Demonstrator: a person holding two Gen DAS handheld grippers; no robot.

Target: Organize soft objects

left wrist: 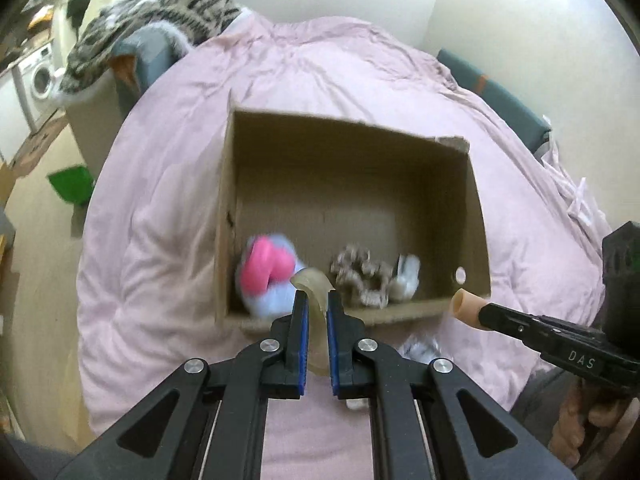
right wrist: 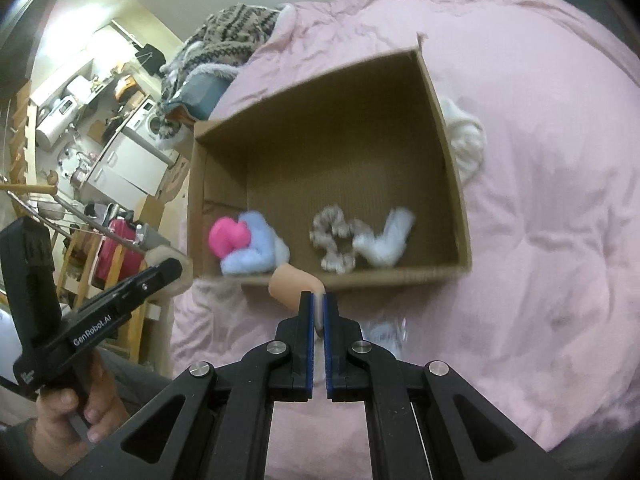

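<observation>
An open cardboard box (left wrist: 472, 208) (right wrist: 452, 184) lies on a pink duvet. Inside lie a pink and pale blue plush (left wrist: 266, 270) (right wrist: 244, 244), a brown patterned scrunchie (left wrist: 362, 276) (right wrist: 334, 244) and a white fluffy piece (left wrist: 406, 278) (right wrist: 386, 240). My left gripper (left wrist: 317, 300) is shut on a translucent yellowish soft piece (left wrist: 314, 284), just before the box's near wall. My right gripper (right wrist: 318, 298) is shut on a tan soft tube (right wrist: 294, 282) (left wrist: 466, 308), at the box's near edge.
The pink duvet (left wrist: 320, 64) (right wrist: 540, 200) covers the bed. A white soft bundle (right wrist: 466, 142) lies right of the box. A clear wrapper (left wrist: 420, 350) (right wrist: 386, 332) lies before the box. A patterned blanket (left wrist: 160, 16) sits at the far left. Floor and furniture lie left.
</observation>
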